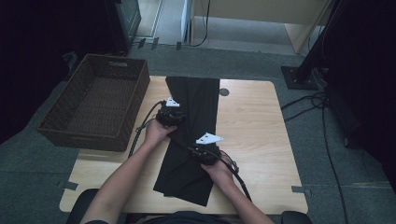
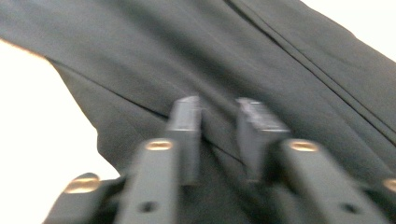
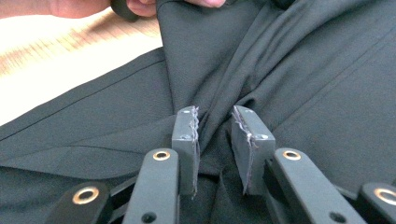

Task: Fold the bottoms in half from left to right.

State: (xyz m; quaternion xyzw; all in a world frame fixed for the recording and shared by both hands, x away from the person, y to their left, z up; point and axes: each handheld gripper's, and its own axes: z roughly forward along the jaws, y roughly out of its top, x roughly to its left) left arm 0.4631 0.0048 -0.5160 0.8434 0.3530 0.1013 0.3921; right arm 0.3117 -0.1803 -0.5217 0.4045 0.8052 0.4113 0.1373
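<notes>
Black garment [image 1: 194, 126]: spread lengthwise down the middle of the wooden table [image 1: 254, 126], far end at the table's far edge, near end close to the person's edge; creased and bunched between the two grippers.
Left gripper [image 1: 173, 116]: on the garment's left edge, about halfway along; held from behind by the left hand [image 1: 158, 131].
Left gripper jaws: narrow gap, a fold of dark cloth between the pads [image 2: 184, 121]; view blurred, so cannot tell whether pressing or only near.
Right gripper [image 1: 200, 150]: on the garment's right part, nearer the person; right hand [image 1: 218, 169] behind it.
Right gripper jaws: close together, a raised ridge of cloth in the gap; pads [image 3: 187, 128] just beside the ridge, contact not certain.
Wicker basket [image 1: 100, 100]: brown, on the table's left side, apart from the garment.
</notes>
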